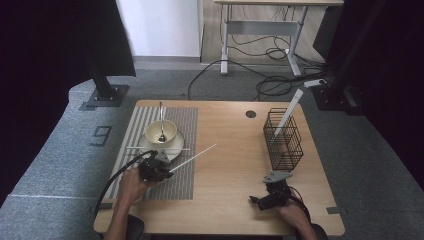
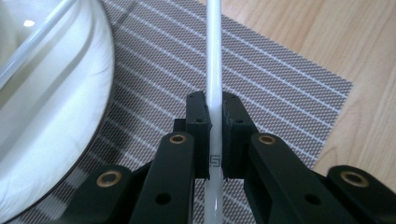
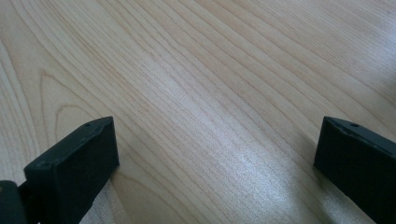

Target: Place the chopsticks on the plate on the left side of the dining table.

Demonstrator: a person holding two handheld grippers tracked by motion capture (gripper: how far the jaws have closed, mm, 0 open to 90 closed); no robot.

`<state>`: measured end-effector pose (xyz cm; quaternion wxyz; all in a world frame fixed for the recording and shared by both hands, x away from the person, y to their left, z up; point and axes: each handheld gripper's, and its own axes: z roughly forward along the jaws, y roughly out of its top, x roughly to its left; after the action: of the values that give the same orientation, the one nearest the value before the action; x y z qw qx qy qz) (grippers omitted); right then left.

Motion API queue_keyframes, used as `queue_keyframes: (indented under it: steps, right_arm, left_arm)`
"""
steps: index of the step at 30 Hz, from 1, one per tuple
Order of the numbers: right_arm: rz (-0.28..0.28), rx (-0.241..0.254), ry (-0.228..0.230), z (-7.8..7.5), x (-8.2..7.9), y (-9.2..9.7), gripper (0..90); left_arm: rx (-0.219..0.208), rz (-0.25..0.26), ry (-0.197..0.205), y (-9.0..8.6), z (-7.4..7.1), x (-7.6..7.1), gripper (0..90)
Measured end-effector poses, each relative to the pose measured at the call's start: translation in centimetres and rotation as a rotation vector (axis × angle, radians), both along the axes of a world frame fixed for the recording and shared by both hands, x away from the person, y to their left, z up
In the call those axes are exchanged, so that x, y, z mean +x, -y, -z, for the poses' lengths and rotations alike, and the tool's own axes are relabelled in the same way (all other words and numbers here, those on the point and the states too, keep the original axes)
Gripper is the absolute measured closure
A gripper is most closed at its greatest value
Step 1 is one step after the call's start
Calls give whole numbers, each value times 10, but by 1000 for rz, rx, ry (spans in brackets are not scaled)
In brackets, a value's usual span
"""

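Note:
My left gripper (image 1: 161, 168) is shut on a white chopstick (image 1: 195, 156), which points up and to the right over the striped placemat (image 1: 182, 125). In the left gripper view the chopstick (image 2: 214, 60) runs straight up between the two black pads (image 2: 198, 135), and the white plate (image 2: 51, 116) curves in at the left. A second white chopstick (image 1: 150, 148) lies across the plate (image 1: 175, 145), which carries a cream bowl (image 1: 161, 131) with a spoon (image 1: 161, 120) in it. My right gripper (image 1: 257, 201) rests at the table's front right, jaws wide open over bare wood (image 3: 210, 116).
A black wire basket (image 1: 283, 139) stands at the right of the wooden table (image 1: 235, 175) with a white stick (image 1: 287, 112) leaning out of it. A round cable hole (image 1: 251, 114) sits near the far edge. Cables lie on the floor beyond.

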<state>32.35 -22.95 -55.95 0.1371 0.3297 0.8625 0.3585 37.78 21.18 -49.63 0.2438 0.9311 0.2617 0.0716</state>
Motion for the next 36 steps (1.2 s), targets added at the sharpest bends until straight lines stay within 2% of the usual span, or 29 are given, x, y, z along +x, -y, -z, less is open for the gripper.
queue_keyframes:
  steps: [14, 20, 27, 36]
  right_arm:
    - [0, 0, 0, 0, 0, 0, 0]
    - [0, 0, 0, 0, 0, 0, 0]
    - [0, 0, 0, 0, 0, 0, 0]
    - [0, 0, 0, 0, 0, 0, 0]
  left_arm:
    - [-5, -120, -37, -27, 6, 13, 836]
    - [16, -162, -54, -36, 10, 18, 835]
    - [11, -215, -72, -44, 12, 22, 834]
    - [-3, -259, -66, -55, 15, 25, 829]
